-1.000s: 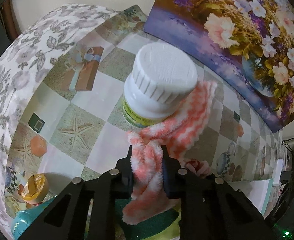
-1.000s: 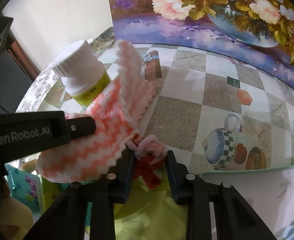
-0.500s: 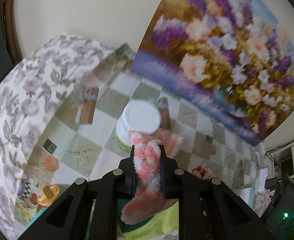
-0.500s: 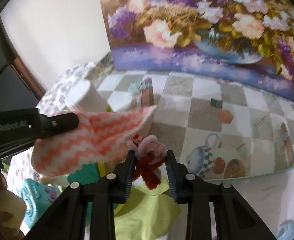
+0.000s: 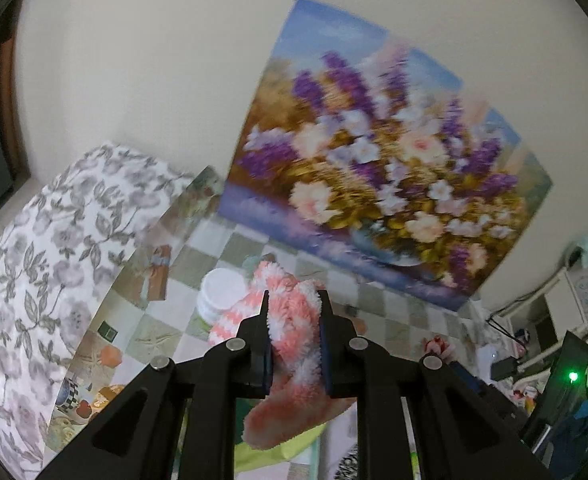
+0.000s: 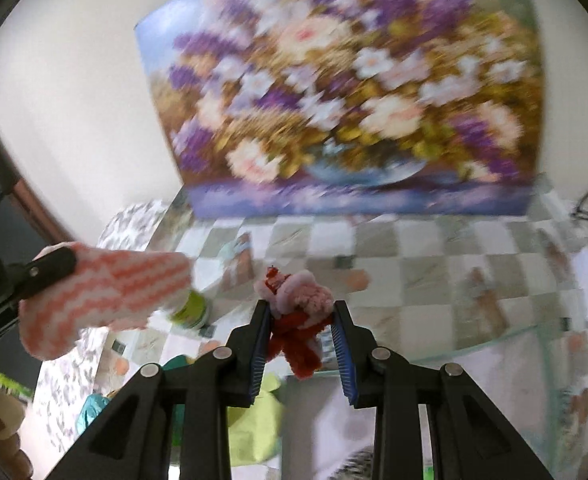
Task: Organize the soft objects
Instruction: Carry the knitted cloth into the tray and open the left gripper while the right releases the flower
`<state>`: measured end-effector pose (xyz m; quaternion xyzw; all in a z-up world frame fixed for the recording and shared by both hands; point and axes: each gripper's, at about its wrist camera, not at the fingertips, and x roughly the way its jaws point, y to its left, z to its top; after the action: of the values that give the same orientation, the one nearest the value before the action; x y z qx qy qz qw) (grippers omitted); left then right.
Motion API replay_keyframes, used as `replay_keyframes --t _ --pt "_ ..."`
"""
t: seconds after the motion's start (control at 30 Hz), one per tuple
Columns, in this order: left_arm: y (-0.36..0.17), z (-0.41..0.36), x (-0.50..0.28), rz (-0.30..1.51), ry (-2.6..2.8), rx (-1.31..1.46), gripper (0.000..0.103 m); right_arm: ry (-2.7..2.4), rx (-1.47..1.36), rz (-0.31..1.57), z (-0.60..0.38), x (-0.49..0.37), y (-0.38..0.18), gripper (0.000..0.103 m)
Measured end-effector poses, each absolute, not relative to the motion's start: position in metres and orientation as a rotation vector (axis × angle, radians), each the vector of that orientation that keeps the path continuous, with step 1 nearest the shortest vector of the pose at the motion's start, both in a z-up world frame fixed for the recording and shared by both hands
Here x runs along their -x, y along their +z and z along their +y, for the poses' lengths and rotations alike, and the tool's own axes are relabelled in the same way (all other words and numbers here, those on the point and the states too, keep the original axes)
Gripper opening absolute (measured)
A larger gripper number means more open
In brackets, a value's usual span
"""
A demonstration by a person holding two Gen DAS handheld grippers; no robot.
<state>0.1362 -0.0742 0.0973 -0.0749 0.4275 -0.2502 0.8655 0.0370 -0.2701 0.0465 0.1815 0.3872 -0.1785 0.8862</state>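
My left gripper [image 5: 294, 300] is shut on a fluffy pink-and-white striped cloth [image 5: 294, 332] and holds it in the air above the table; the cloth hangs below the jaws. It also shows at the left of the right wrist view [image 6: 106, 296]. My right gripper [image 6: 303, 308] is shut on a small pink and red plush toy [image 6: 297, 304], also raised above the table. The toy is seen small at the right in the left wrist view [image 5: 435, 346].
A white-capped bottle [image 5: 220, 296] stands on the checkered tablecloth [image 5: 373, 292]. A large flower painting [image 5: 373, 160] leans on the wall behind. A floral cloth [image 5: 46, 264] covers the left side. Yellow-green fabric [image 6: 254, 416] lies below the grippers.
Both grippers have risen well above the table with their loads. The striped cloth has lifted off the bottle. The views now tilt up toward the painting and wall.
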Motion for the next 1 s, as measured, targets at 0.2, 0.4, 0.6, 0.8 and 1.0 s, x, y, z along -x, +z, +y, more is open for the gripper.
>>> replay_keyframes --t 0.2,0.4,0.6,0.8,1.0 --pt "0.123 -0.096 -0.106 0.863 -0.617 0.13 0.018 -0.493 -0.37 0.783 -0.295 0.003 0.075 0.033" --pt "0.137 -0.121 -0.076 0.862 -0.71 0.077 0.018 -0.581 -0.396 0.774 -0.32 0.042 0.09 0.033" --pt "0.136 -0.149 -0.049 0.897 -0.793 0.011 0.018 -0.648 -0.447 0.776 -0.34 0.074 0.094 0.033" --pt "0.118 -0.182 -0.019 0.948 -0.843 -0.065 0.019 -0.701 -0.487 0.775 -0.353 0.101 0.098 0.033" --pt "0.084 -0.204 -0.001 1.039 -0.866 -0.068 0.019 -0.72 -0.514 0.792 -0.362 0.113 0.093 0.033"
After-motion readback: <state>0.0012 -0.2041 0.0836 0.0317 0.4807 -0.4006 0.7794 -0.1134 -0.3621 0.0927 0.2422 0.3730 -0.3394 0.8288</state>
